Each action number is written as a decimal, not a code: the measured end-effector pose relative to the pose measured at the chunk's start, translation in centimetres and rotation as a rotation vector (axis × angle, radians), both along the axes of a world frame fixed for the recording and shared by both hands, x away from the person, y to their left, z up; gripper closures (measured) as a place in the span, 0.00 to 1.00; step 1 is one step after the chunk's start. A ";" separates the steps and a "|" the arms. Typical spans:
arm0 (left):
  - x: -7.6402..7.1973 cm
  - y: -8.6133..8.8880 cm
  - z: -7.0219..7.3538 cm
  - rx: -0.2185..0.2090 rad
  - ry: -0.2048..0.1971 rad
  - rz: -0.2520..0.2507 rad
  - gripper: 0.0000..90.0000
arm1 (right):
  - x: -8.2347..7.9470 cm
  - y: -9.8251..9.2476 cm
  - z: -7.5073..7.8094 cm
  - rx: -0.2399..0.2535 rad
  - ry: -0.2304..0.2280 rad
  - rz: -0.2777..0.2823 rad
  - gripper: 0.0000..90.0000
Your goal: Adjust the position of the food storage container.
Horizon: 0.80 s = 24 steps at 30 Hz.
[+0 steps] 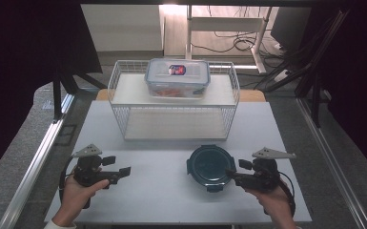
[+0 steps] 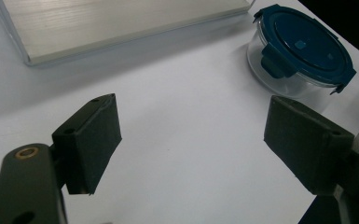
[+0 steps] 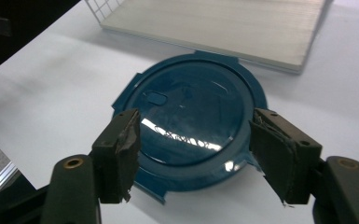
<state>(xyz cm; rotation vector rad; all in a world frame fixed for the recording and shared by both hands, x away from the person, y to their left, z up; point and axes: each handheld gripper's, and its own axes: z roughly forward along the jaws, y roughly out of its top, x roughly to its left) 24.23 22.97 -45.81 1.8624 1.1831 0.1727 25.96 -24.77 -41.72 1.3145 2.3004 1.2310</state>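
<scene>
While right gripper [image 3: 193, 154] hangs open over round glass container with dark-blue clip lid [image 1: 210, 166] near white table [image 1: 162, 191] front edge, nothing gripped yet; left gripper [image 2: 191, 140] open, idle; lift remains.

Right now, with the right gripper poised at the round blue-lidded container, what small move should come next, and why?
Probably ease the right gripper a little forward and down, then close. Its jaws stand open on either side of the near rim of the round container, with no pad pressing on it yet. The left gripper hangs open over bare table, apart from the container, so the grasp seems to fall to the right.
</scene>
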 end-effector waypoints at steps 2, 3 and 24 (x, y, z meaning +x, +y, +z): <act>0.0 0.0 -0.1 0.000 0.005 0.001 0.20 | 0.0 -0.5 0.0 -0.006 0.001 -0.014 0.41; 0.0 -0.1 -0.2 0.002 0.006 0.002 0.20 | 0.0 -0.7 0.1 -0.014 -0.002 -0.022 0.42; 0.3 -0.5 -1.2 0.021 0.040 -0.014 0.20 | 4.7 -2.1 -2.5 -0.217 0.096 -0.149 0.93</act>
